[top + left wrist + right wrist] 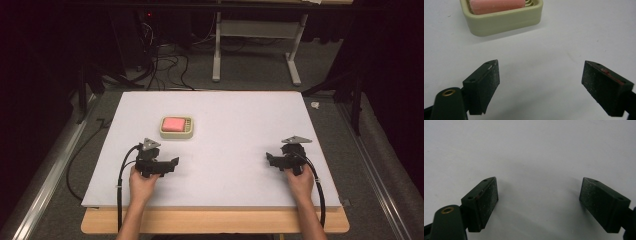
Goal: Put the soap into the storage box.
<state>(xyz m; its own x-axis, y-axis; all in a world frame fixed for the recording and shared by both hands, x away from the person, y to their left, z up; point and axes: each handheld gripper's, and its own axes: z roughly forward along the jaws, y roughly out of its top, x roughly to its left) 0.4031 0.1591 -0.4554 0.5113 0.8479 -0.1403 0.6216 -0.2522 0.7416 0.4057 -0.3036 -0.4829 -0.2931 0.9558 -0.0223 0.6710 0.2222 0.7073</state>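
A cream soap dish (177, 126) holding a pink bar of soap (173, 123) sits on the white board (235, 115), left of centre. In the left gripper view the dish (504, 23) and soap (496, 5) lie just beyond my jaws, up and to the left. My left gripper (170, 163) rests on the board a short way in front of the dish, held by a hand. Its jaws (540, 75) stand wide open with bare board between them. My right gripper (271, 159) rests at the right side, also open (539, 192) over bare board.
The white board lies on a wooden table (215, 222) whose front edge shows below it. Black cables (120, 185) trail from both grippers off the near edge. A white table frame (255, 45) and floor cables stand beyond the far edge.
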